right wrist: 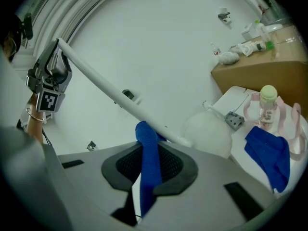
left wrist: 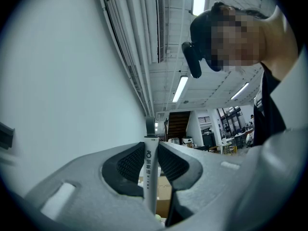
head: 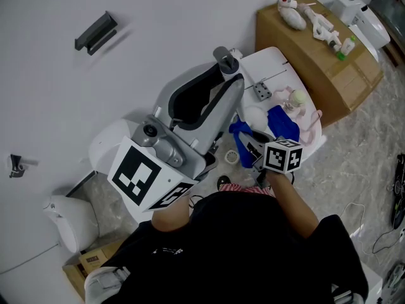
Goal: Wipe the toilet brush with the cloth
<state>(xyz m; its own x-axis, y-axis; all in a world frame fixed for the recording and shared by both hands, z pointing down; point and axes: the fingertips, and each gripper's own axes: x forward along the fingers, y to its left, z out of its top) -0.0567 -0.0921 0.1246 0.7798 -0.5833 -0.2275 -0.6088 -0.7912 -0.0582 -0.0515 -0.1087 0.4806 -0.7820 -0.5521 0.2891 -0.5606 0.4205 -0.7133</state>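
Observation:
The toilet brush has a long white handle (right wrist: 108, 85) and a white bristle head (right wrist: 208, 130). My left gripper (left wrist: 150, 150) is shut on the handle's upper end, near its grey cap (head: 224, 57). My right gripper (right wrist: 149, 150) is shut on a blue cloth (right wrist: 147, 162), whose top fold lies against the handle just above the head. In the head view the left gripper (head: 226, 75) fills the middle. The right gripper (head: 251, 145) sits lower right, with the blue cloth (head: 241, 136) at its tips. A second blue cloth (right wrist: 268, 153) lies on the white table (right wrist: 239, 98).
On the white table (head: 273, 62) are a small grey metal block (head: 262, 92), a clear bottle with a pale green cap (head: 295, 97) and a pink bag. Behind it stands a cardboard box (head: 319, 56) with small items on top. A white holder (head: 71, 220) stands lower left. A tape roll (head: 232, 156) lies on the floor.

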